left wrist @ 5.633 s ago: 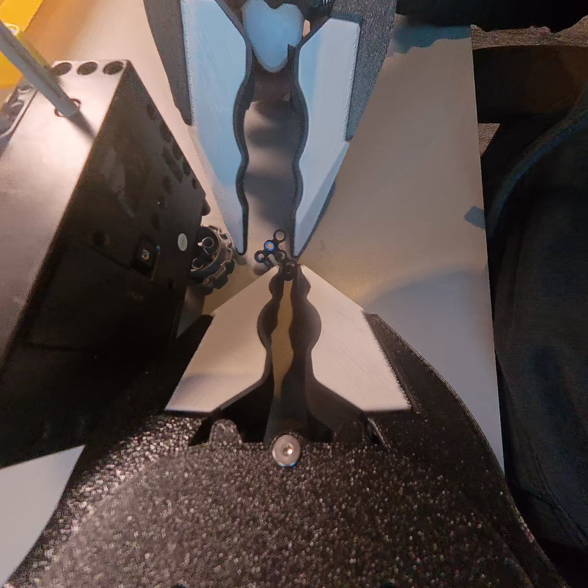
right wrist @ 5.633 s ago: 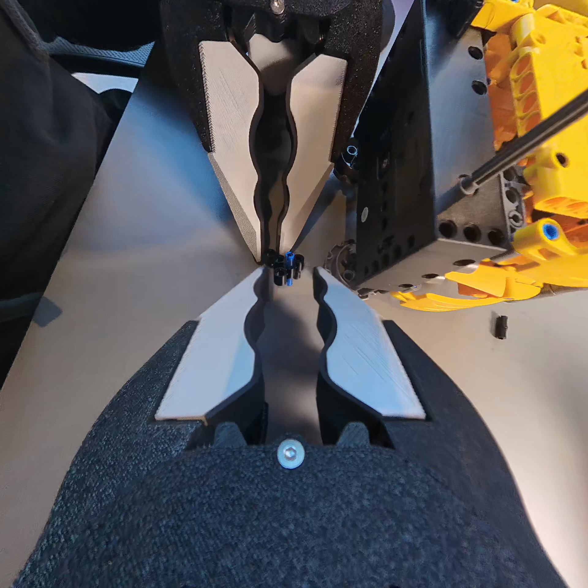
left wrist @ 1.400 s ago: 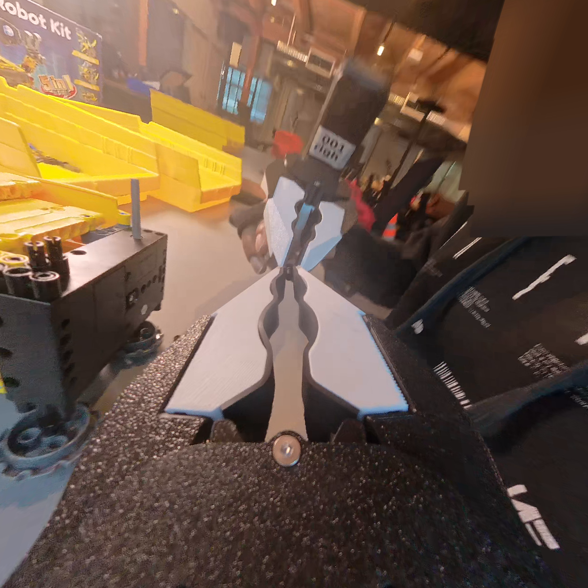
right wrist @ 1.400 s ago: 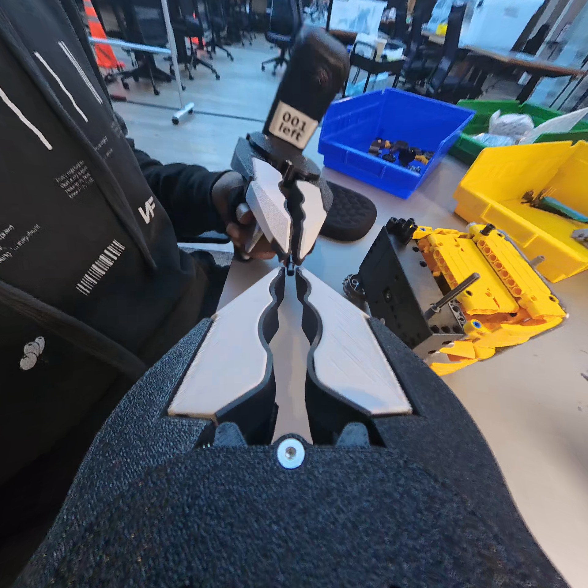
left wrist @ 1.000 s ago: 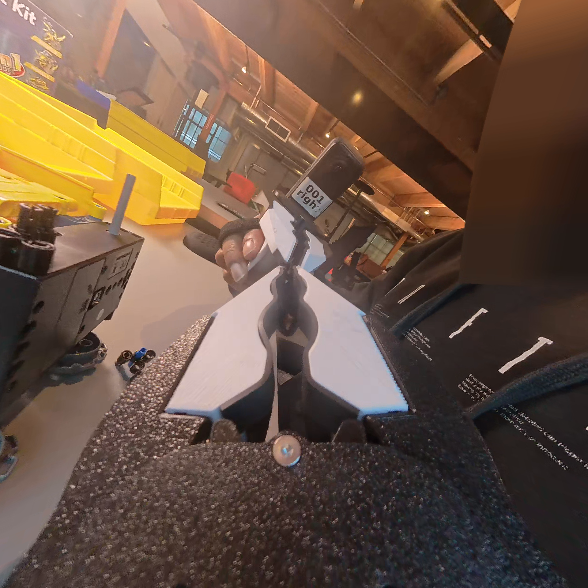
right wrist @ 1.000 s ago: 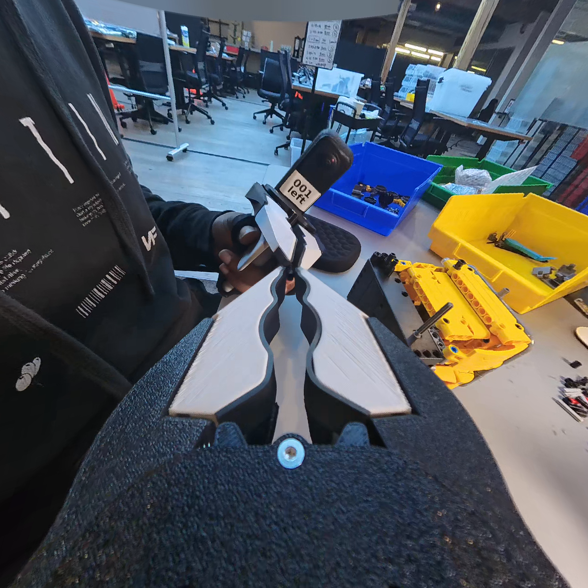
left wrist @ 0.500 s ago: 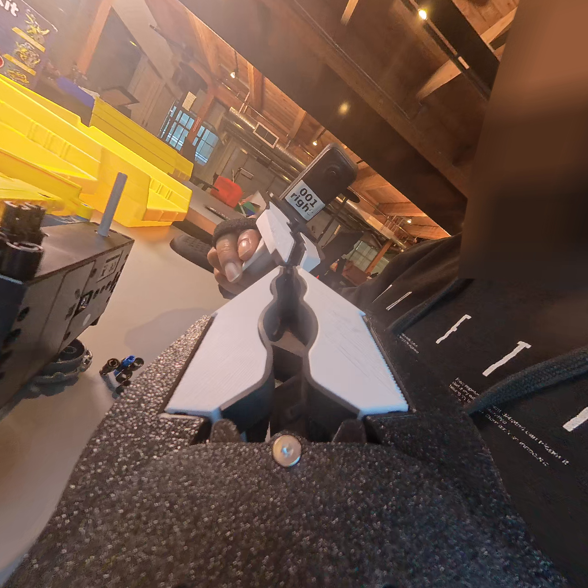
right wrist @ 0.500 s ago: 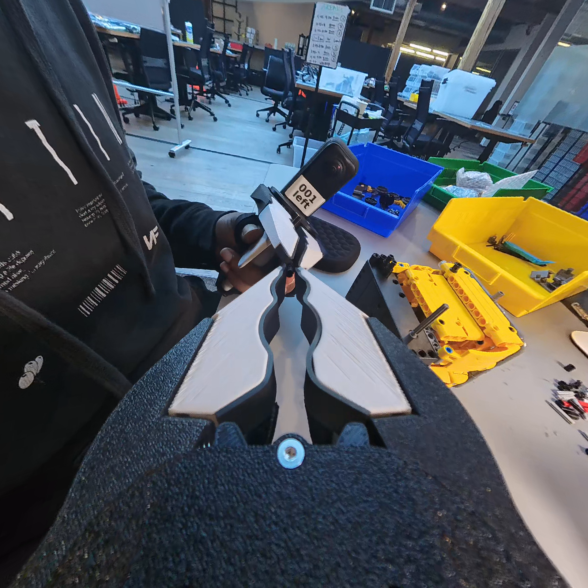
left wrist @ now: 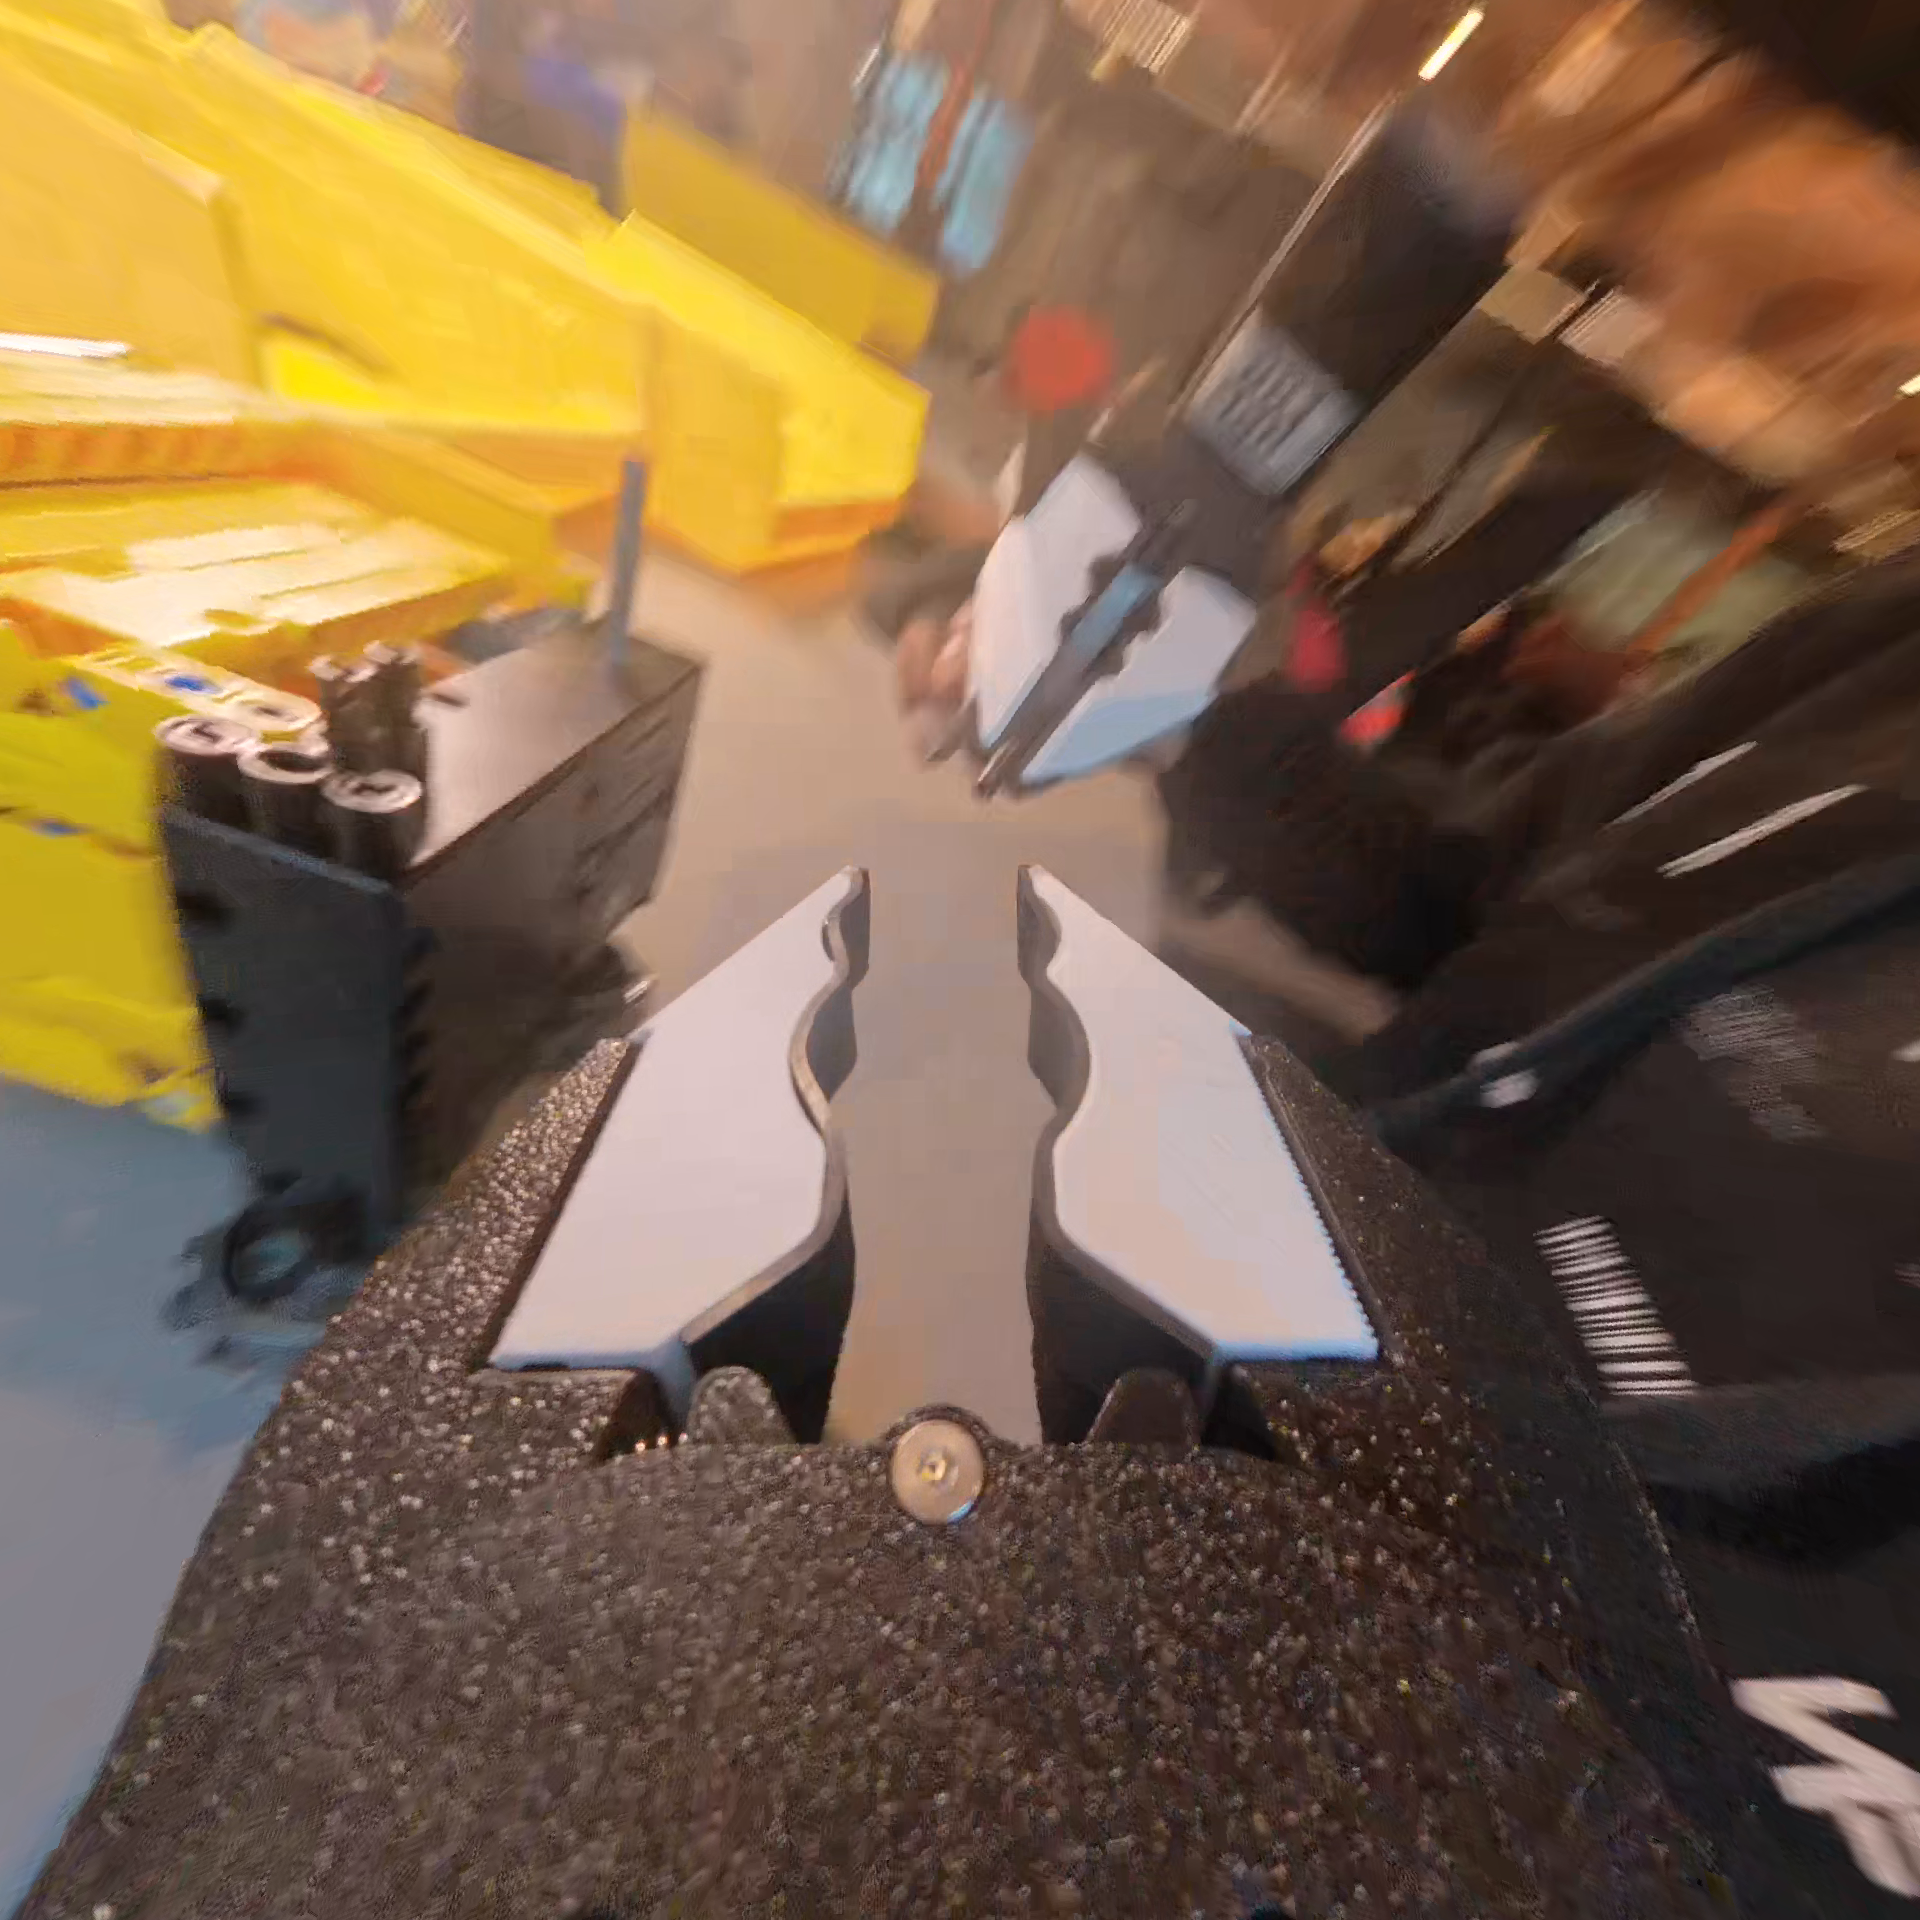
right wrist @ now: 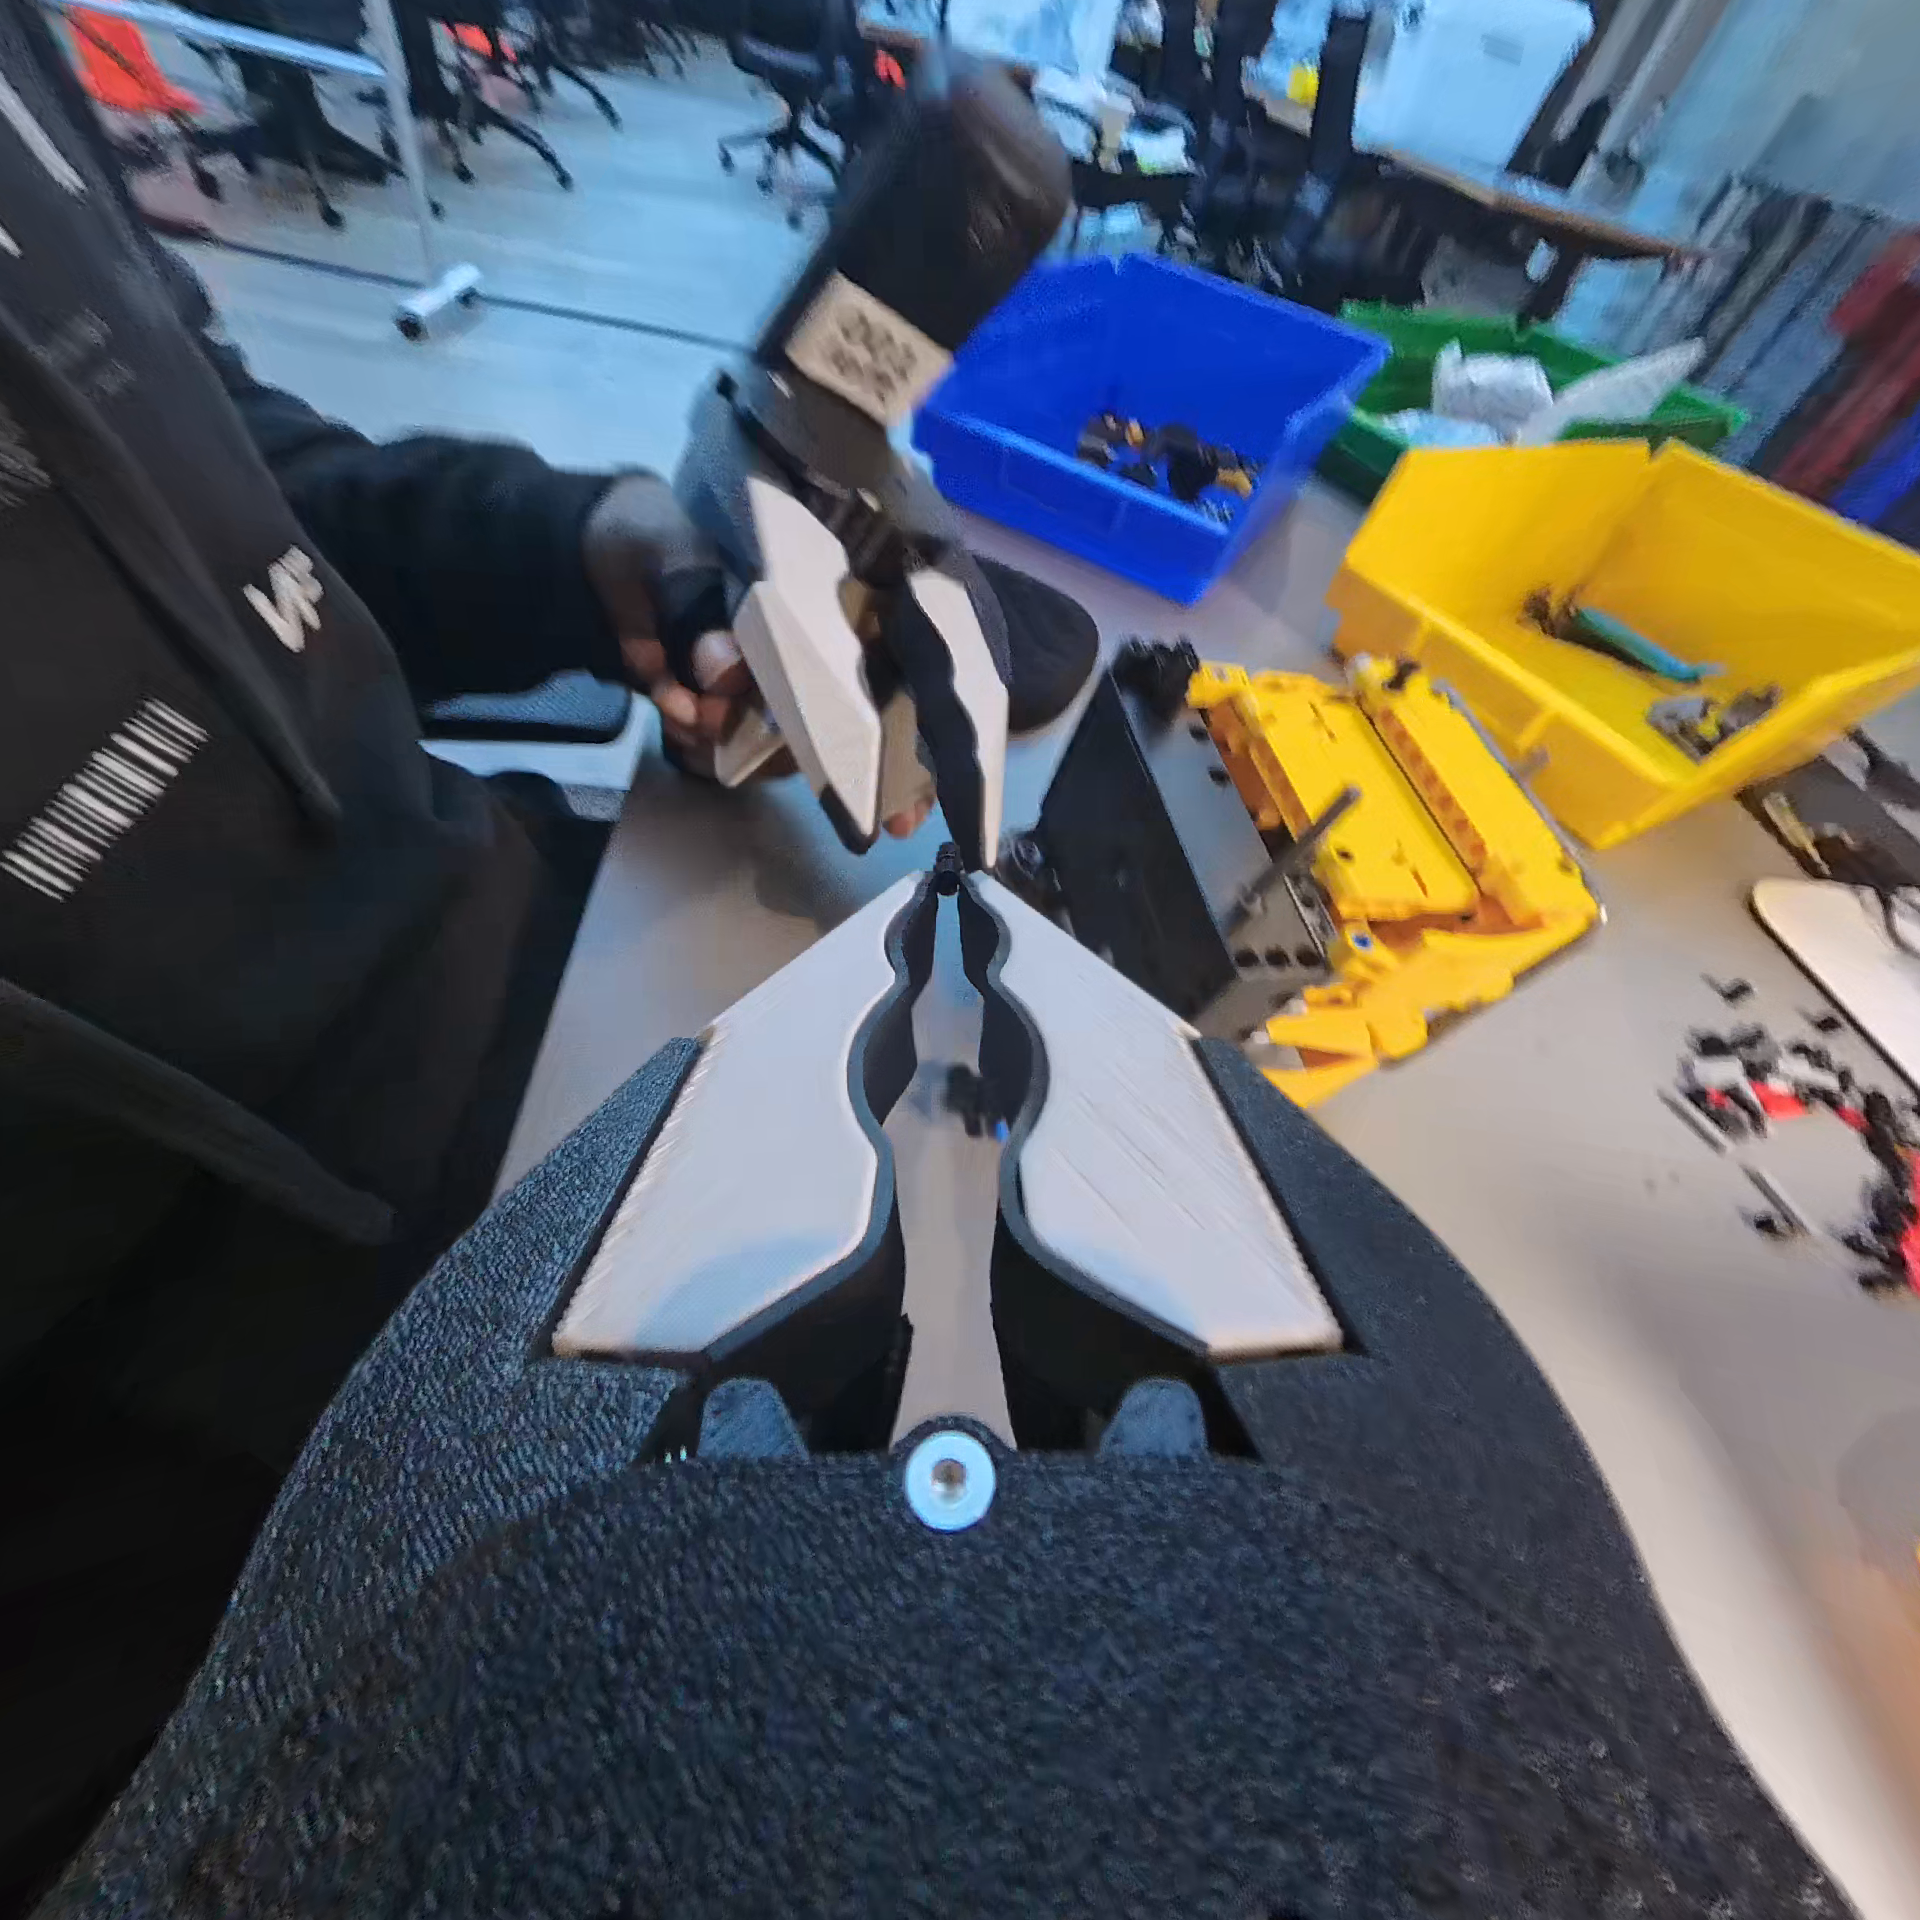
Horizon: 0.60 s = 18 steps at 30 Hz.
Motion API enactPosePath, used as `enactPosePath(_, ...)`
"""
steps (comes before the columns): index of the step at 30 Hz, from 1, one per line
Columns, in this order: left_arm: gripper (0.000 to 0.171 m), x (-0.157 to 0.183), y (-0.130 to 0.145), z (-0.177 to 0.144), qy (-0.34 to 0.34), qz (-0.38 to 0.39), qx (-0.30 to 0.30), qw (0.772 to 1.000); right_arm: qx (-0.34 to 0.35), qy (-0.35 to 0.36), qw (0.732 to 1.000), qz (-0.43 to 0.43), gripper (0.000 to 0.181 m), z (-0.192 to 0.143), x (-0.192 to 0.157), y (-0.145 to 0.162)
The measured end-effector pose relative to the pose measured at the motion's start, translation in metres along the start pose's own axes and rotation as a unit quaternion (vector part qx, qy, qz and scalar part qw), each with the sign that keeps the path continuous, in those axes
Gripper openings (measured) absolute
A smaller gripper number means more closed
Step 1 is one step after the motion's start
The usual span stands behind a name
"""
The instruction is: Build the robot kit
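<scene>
My right gripper is shut on a small black pin that sticks out of its tips, above the table. My left gripper is open and empty. It also shows in the right wrist view, held in a hand, its tips just beyond the pin and apart from it. The right gripper appears blurred in the left wrist view, tips closed. A small cluster of black and blue parts lies on the table below. A black and yellow brick model stands to the right; its black block is in the left wrist view.
A blue bin, a green bin and a yellow bin stand at the back of the grey table. Loose small parts lie at the right. A person's black hoodie fills the left. Less than 4 cm separates the two grippers' tips.
My left gripper has opened, let go of the small pin and drawn back from the right one. My right gripper stays shut on the pin. Both views have tipped down toward the table.
</scene>
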<state>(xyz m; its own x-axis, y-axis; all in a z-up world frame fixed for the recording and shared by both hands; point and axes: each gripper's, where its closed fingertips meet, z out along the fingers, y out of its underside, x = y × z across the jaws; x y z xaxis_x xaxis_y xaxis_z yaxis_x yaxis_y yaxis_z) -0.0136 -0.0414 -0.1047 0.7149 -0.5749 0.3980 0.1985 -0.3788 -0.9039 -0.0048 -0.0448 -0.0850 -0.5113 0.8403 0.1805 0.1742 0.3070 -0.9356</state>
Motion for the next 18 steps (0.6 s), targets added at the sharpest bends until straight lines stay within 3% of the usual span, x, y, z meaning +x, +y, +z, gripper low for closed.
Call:
enactPosePath(3, 0.033, -0.036, 0.034, 0.001, -0.122, 0.080, -0.133, 0.980, -0.042, 0.023, 0.999, 0.018, 0.004, -0.003, 0.013, 0.027)
enactPosePath(6, 0.036, -0.046, 0.057, 0.009, -0.146, 0.099, -0.209, 0.962, -0.063, 0.035, 0.997, 0.032, 0.004, -0.004, 0.017, 0.043)
enactPosePath(11, 0.032, -0.053, 0.067, 0.026, -0.158, 0.124, -0.252, 0.947, -0.076, 0.032, 0.996, 0.039, 0.004, -0.003, 0.012, 0.053)
enactPosePath(18, 0.004, -0.052, 0.067, 0.033, -0.158, 0.165, -0.267, 0.936, -0.106, 0.024, 0.994, 0.031, 0.004, 0.009, 0.005, 0.062)
